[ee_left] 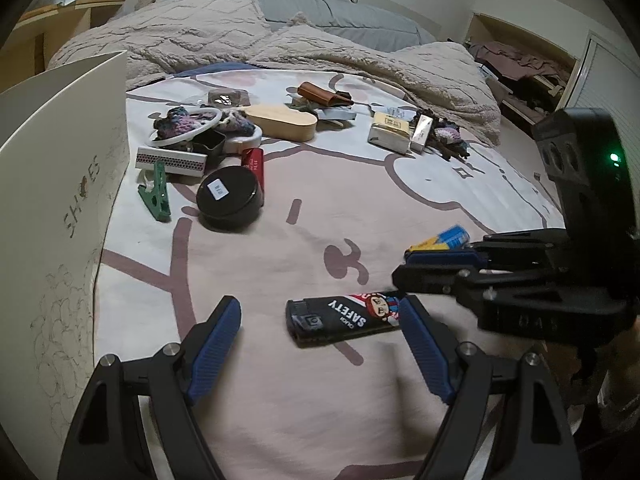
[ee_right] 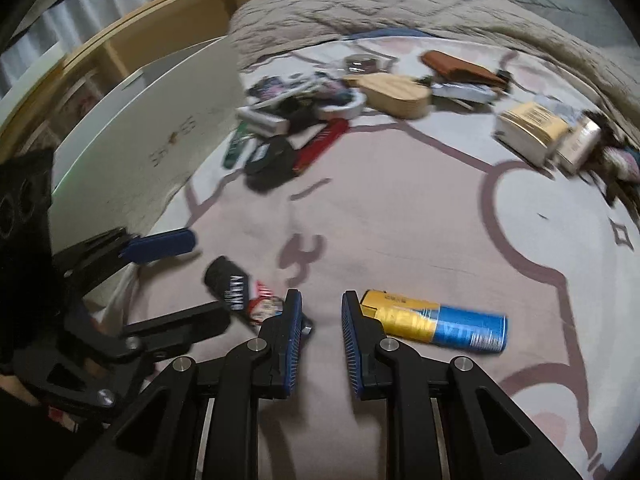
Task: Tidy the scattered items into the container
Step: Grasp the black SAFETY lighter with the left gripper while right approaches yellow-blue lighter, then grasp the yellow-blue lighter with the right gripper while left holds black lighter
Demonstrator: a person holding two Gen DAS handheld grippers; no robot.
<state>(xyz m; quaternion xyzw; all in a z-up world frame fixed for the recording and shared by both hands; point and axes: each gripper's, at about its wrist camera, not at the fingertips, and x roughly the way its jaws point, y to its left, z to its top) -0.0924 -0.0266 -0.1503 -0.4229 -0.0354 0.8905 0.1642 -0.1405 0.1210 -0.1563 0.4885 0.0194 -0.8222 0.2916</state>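
Two black grippers with blue ribbed pads are seen over a pale pink bedsheet printed with mauve outlines (ee_left: pixel 320 400), bounded at the far side by a rumpled beige textured blanket (ee_left: pixel 192 28). A tall white cardboard shoe box (ee_left: pixel 60 200) stands at the left edge of the sheet. Beside it, a clutter is heaped: a flat oval wooden box (ee_left: pixel 280 120), a round black tin with a white label (ee_left: pixel 229 199), a white matchbox (ee_left: pixel 172 162) and a green plastic clip (ee_left: pixel 157 196). The left gripper (ee_left: pixel 320 324) is held wide, with a black lighter marked SAFETY (ee_left: pixel 344 318) lying on the sheet between its pads, seemingly untouched. The right gripper (ee_right: pixel 322 332) is set narrow and holds nothing; a yellow and blue lighter (ee_right: pixel 436 322) lies just beside its right pad.
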